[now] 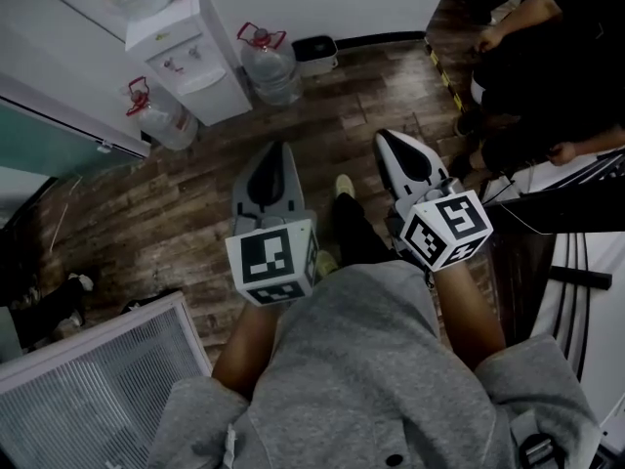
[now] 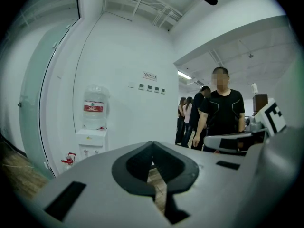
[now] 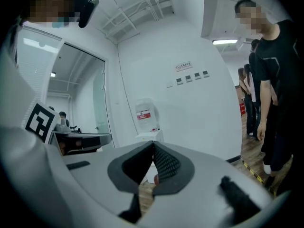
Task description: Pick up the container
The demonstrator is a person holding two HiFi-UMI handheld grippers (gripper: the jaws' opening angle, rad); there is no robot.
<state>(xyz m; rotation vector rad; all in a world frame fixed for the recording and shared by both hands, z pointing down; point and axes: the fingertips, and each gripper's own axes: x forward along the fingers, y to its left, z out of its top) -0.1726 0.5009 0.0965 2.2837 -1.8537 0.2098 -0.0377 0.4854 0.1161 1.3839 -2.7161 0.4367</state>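
Both grippers are held out level over a dark wooden floor [image 1: 195,213], in front of my grey sweater. My left gripper [image 1: 276,149] has its jaws together with nothing between them; in its own view the dark pads meet at the tip [image 2: 152,144]. My right gripper [image 1: 387,137] is likewise shut and empty, pads touching [image 3: 153,144]. Ahead by the white wall stand a water dispenser [image 1: 190,52], two large clear water bottles [image 1: 269,66] [image 1: 161,117] and a small dark bin [image 1: 314,55]. Neither gripper touches any of them.
People sit and stand at the right [image 1: 547,66]; one in a black shirt [image 2: 221,113] stands near. A desk edge with cables [image 1: 586,262] runs along the right. A white ribbed panel [image 1: 88,389] lies at the lower left, a glass partition [image 1: 49,135] at the left.
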